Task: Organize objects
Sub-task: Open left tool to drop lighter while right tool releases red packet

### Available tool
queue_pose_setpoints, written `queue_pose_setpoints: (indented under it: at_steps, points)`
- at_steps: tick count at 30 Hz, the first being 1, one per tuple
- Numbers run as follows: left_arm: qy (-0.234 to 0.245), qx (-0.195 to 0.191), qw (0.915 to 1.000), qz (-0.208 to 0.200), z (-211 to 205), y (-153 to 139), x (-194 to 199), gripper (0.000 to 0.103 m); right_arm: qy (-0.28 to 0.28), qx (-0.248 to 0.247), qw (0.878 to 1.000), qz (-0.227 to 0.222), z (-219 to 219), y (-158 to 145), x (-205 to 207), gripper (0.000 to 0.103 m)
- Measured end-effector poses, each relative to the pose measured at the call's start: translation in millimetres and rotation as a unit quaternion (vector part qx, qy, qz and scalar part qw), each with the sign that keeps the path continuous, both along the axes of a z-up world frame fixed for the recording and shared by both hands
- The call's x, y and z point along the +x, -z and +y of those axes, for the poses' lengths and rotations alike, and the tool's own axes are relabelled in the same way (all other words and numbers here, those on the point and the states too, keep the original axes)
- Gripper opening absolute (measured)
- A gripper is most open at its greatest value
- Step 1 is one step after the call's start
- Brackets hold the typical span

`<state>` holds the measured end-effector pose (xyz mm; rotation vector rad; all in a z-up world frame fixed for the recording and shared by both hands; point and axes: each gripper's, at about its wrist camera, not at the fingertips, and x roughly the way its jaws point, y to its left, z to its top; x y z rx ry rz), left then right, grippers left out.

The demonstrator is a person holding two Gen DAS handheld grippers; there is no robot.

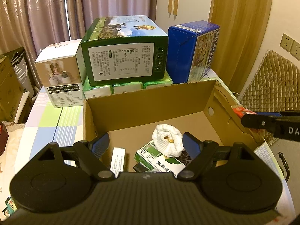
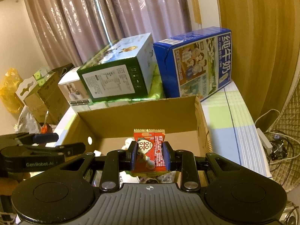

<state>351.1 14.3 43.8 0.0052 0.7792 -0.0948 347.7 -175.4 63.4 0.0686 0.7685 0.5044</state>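
— Grippers over a cardboard box (image 1: 150,101): what did the left one show?

— The left gripper (image 1: 145,146) hung above the box's near edge with its jaws wide apart and nothing between them. Just left of centre in the gap between the fingers lay a slim white carton (image 1: 118,159); to its right, a green-and-white carton (image 1: 159,159) with a balled white cloth (image 1: 167,140) resting on it, close against the right finger. Beyond the jaws, past the box's far wall, stood a beige product box (image 1: 61,71), a green carton (image 1: 124,50) stacked on green-wrapped packs (image 1: 127,87), and a blue milk carton (image 1: 193,50).

— And the right?

— The right gripper (image 2: 150,155) had its jaws clamped on a red snack packet (image 2: 150,150), pinched upright by its sides, its crimped gold top edge standing clear above the fingers (image 2: 166,155). The packet was held over the box's open interior, near the right wall. In the left wrist view, the same packet's red corner peeked out at the box's right rim, well right of the jaws.
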Motion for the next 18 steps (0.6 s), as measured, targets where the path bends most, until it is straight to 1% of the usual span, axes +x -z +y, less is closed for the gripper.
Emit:
queue_pose_setpoints:
  at_steps: [1,2,3,4,5,8,15,18]
  points:
    - [-0.001,-0.001,1.0000,0.000,1.3,0.0,-0.4,0.082,-0.001,0.004,1.000,-0.001,1.5,-0.2,1.7,0.026]
    - [-0.002,-0.001,1.0000,0.000,2.4,0.0,-0.7,0.082,-0.003,0.014,1.000,-0.007,3.1,-0.5,3.8,0.031]
    - [-0.003,-0.001,1.0000,-0.001,3.7,0.2,-1.4,0.082,-0.006,0.024,1.000,-0.009,4.4,-0.2,6.5,0.040]
    - [-0.005,-0.001,1.0000,0.000,5.4,0.4,-2.4,0.083,-0.005,0.031,0.999,-0.008,5.2,0.4,9.8,0.067]
    - [-0.007,-0.001,1.0000,0.001,7.0,0.6,-3.4,0.083,0.000,0.041,0.999,-0.006,4.7,1.0,12.8,0.073]
    - [-0.012,-0.003,0.9999,0.004,12.5,1.9,-9.0,0.084,0.002,0.054,0.999,-0.001,1.4,0.1,14.9,0.073]
    - [-0.017,-0.008,0.9998,0.000,15.6,0.6,-35.1,0.091,0.005,0.036,0.999,0.007,-12.4,5.4,-3.6,0.075]
    - [-0.017,-0.002,0.9998,-0.007,11.9,-3.4,-51.9,0.097,0.009,0.028,1.000,0.010,-20.4,3.9,-14.7,0.077]
